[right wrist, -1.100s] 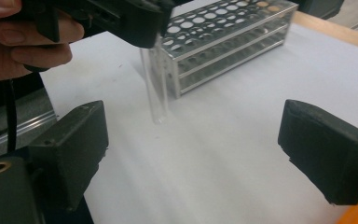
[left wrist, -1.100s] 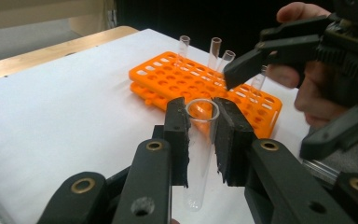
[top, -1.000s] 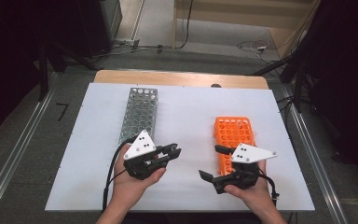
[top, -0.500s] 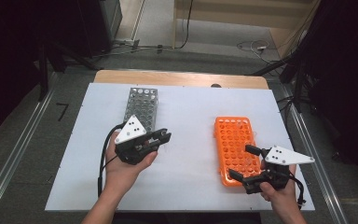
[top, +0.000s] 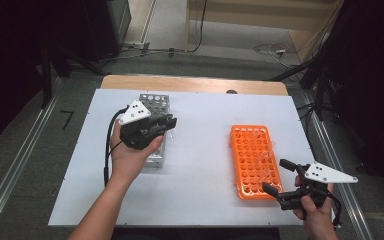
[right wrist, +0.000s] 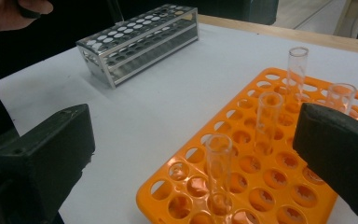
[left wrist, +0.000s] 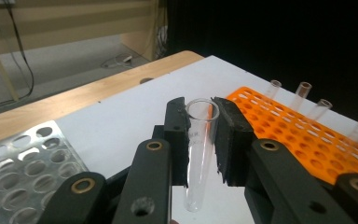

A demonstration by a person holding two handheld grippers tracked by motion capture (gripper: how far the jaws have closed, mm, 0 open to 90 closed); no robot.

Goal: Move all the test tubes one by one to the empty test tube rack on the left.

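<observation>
Left gripper (top: 166, 125) now over metal rack (top: 152, 102), fingers clamped on glass tube (left wrist: 199, 140), up from mid-bench. Right gripper (top: 279, 176) pulled back beside orange rack (top: 252, 160), fingers wide, empty. Tube likely ready for insertion.

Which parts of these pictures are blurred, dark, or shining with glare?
High view: table evenly lit, surroundings dark, whole picture soft. Left gripper view: tube fairly sharp, near arms of the left tool blurred, background black. Right gripper view: orange rack clear, metal rack shines slightly, right tool pads out of focus.
</observation>
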